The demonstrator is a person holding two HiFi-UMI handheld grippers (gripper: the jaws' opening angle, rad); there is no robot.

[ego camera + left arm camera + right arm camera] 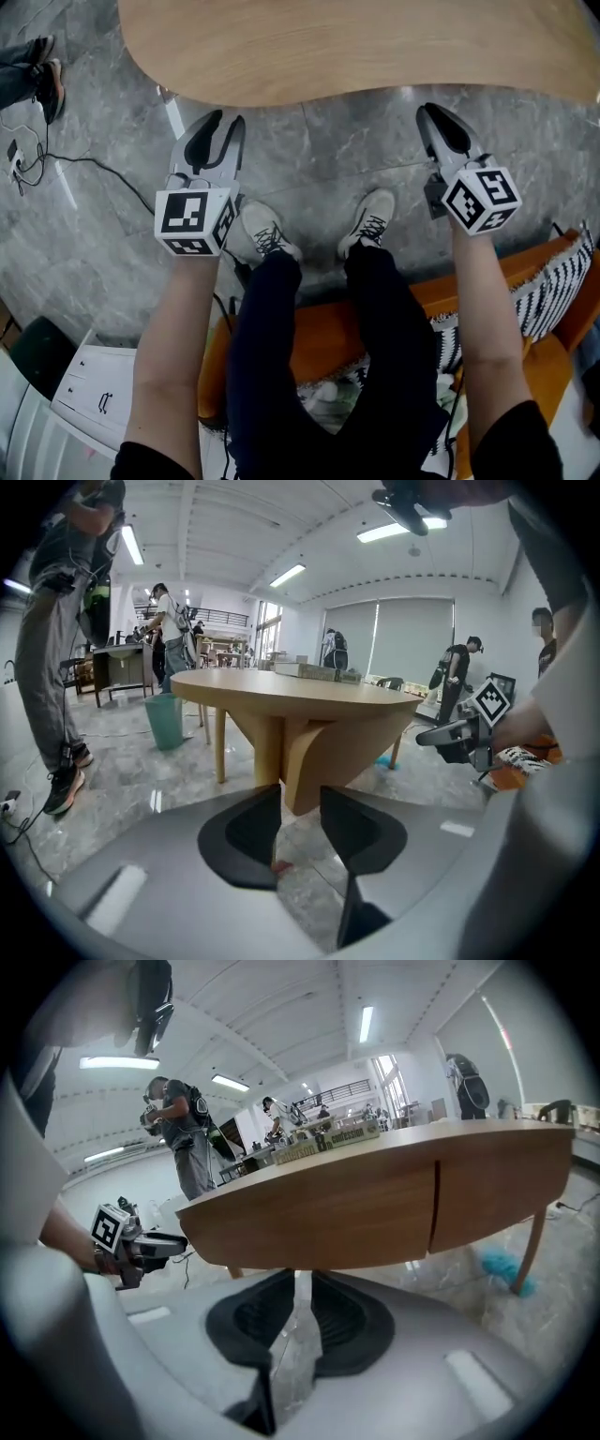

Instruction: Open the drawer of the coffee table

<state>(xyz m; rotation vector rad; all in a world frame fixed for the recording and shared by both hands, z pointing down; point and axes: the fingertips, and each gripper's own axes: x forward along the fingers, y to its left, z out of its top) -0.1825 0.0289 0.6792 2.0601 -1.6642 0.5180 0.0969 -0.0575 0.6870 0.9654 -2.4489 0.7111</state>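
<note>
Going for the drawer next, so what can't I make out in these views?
- Head view: the table top hides its front face, and the top edge cuts the table off.
- Right gripper view: a seam crosses the front panel, but no handle shows.
- Left gripper view: only the pedestal and rim show; no drawer.

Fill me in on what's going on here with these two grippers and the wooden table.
A person holds a two-jaw gripper in each hand, both aimed at the light wooden coffee table. The left gripper has its jaws apart and the right gripper has its jaws only slightly apart; both are empty. Neither touches the table. The brown wooden side panel with its vertical seam sits flush, so the drawer looks unopened.
</note>
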